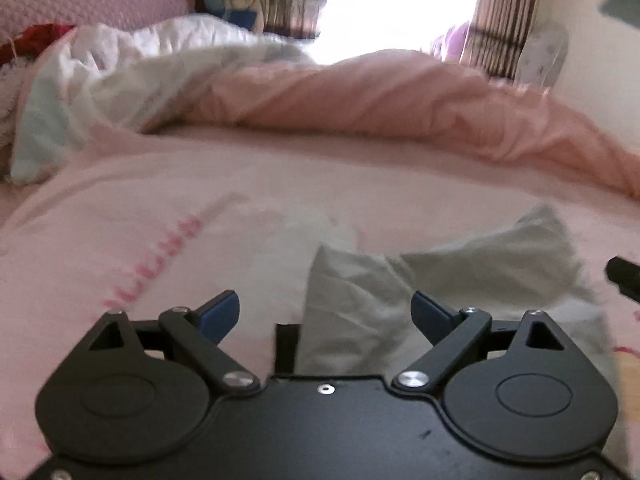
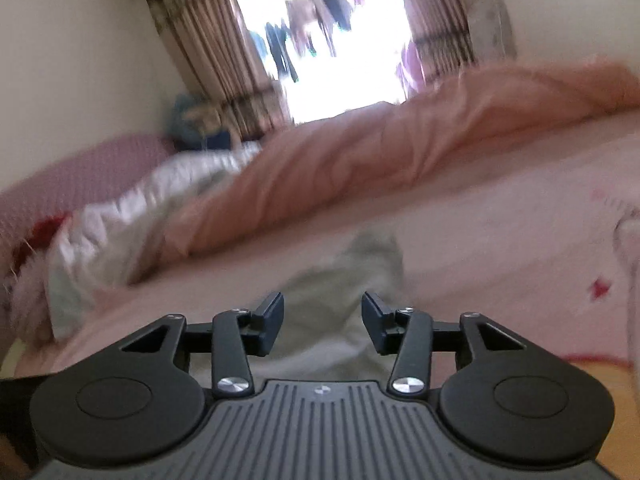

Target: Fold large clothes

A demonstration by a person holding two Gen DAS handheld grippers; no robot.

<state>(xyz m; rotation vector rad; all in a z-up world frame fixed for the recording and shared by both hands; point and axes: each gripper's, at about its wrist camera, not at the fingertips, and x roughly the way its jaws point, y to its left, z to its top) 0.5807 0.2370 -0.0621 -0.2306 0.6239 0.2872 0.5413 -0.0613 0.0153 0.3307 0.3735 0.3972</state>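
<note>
Low in both frames, a crumpled pale grey garment (image 1: 404, 292) lies on the pink bed (image 1: 160, 208). The left gripper (image 1: 325, 316) has its jaws wide open. The right gripper (image 2: 322, 322) has its jaws parted, pressing on nothing.

Daylight from the window (image 1: 392, 12) blows out to white glare; both views motion-blurred, with fisheye bending at edges.

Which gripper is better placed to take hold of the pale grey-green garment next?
Probably the right gripper: the garment lies straight between its open jaws. The left gripper is open too, but the cloth sits off toward its right finger.
</note>
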